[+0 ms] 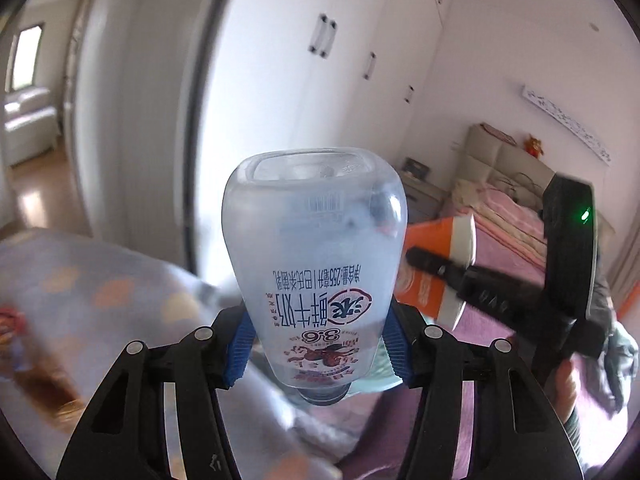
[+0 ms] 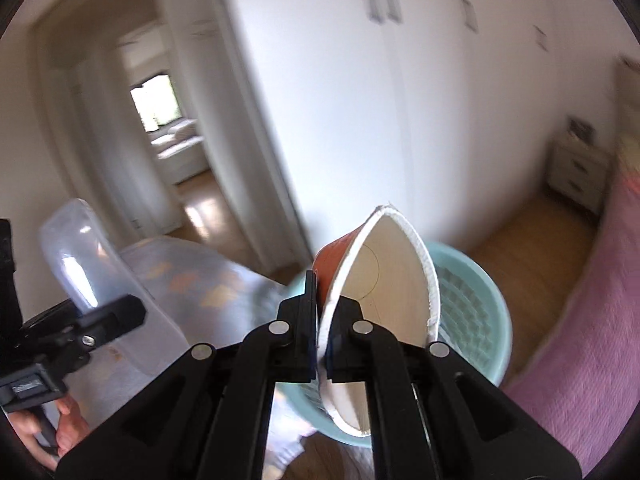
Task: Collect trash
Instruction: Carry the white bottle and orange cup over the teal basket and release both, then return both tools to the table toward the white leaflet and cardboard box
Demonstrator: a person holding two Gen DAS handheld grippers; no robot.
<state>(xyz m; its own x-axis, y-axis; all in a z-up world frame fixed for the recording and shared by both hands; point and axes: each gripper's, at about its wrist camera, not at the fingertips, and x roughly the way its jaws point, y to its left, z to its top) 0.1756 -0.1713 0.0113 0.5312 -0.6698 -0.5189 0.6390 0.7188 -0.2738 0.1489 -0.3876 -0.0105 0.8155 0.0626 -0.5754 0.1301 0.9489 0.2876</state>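
My left gripper (image 1: 316, 344) is shut on a clear plastic milk bottle (image 1: 316, 256) with blue and red print, held upside down with its cap toward me. The bottle also shows at the left of the right wrist view (image 2: 86, 264). My right gripper (image 2: 322, 328) is shut on the rim of a squashed orange and white paper cup (image 2: 384, 280), held above a light blue plastic basket (image 2: 472, 316) on the floor. The cup and right gripper show at the right of the left wrist view (image 1: 440, 256).
A bed with a pink cover (image 2: 592, 320) lies to the right, a grey spotted blanket (image 2: 192, 280) to the left. White wardrobe doors (image 1: 320, 80) stand ahead, a nightstand (image 2: 576, 172) by the far wall, an open doorway (image 2: 168, 132) at the left.
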